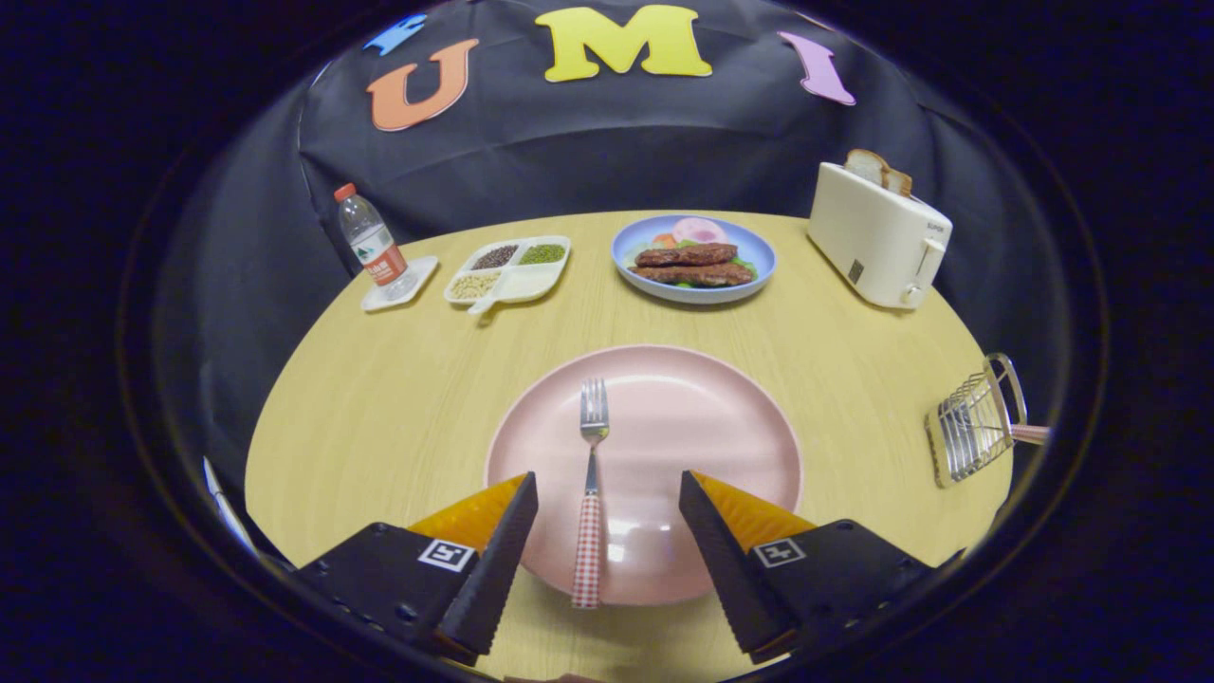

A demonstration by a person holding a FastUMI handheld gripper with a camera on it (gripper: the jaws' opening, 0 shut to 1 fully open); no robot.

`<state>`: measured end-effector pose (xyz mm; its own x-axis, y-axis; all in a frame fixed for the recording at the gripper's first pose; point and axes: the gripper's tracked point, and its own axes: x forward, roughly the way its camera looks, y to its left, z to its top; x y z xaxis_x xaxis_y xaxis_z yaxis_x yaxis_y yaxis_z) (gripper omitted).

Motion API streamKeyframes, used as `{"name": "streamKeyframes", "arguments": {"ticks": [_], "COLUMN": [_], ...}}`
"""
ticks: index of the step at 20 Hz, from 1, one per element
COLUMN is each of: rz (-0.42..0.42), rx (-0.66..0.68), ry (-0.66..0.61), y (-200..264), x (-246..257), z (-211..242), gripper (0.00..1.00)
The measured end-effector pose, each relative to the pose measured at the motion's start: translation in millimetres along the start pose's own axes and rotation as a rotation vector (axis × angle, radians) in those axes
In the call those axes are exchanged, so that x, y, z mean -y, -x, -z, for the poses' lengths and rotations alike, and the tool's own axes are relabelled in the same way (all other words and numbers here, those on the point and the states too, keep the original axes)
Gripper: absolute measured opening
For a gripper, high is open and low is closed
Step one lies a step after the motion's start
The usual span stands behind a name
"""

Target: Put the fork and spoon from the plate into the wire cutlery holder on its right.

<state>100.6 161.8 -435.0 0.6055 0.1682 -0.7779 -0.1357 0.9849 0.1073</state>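
Tool (pixel 607 493) wide apart, gripping nothing. Fork (pixel 590 484) lies flat btwn its fingers on pink plate (pixel 740 417). Looks light, stiff, thin — prob slippery; best grab at checked handle. Wire holder (pixel 967 432) off right.

A round, light wood-grain worktop (pixel 398 398) carries everything. Near its front sits a pink plate (pixel 702 427). To that plate's right, at the worktop's edge, stands the wire cutlery holder (pixel 972 427). Along the far side, from left to right, rest a small white coaster (pixel 398 285) under a water bottle (pixel 372 242), a white divided tray (pixel 512 270) of grains, a blue plate (pixel 694 258) of food, and a cream toaster (pixel 877 237) with bread in its slots.
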Motion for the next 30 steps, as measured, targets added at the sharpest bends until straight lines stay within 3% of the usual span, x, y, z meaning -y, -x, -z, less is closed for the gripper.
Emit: {"name": "streamKeyframes", "arguments": {"ticks": [5,8,9,11,13,14,17,18,25,30], "rz": [0.028,0.027,0.058,0.073,0.078,0.078,0.098,0.086,0.051,0.068], "rx": [-0.046,-0.059,-0.064,-0.074,-0.082,-0.084,-0.088,-0.094,-0.103,-0.085], "ry": [0.018,0.031,0.037,0.042,0.046,0.049,0.051,0.053,0.079,0.106], "y": [-15.7,-20.0,-21.4,-23.0,-28.9,-23.6,-23.4,-24.3,16.9,56.7], "x": [-2.6,-10.9,-7.3,-6.8,-9.2,-9.8,-5.6,-7.3,-5.0,24.4], "z": [13.8,19.7,18.8,22.1,21.8,23.1,23.9,23.8,17.7,9.8], "gripper": [0.70,0.52,0.53,0.27,0.27,0.13,0.10,0.04,0.04,0.04]}}
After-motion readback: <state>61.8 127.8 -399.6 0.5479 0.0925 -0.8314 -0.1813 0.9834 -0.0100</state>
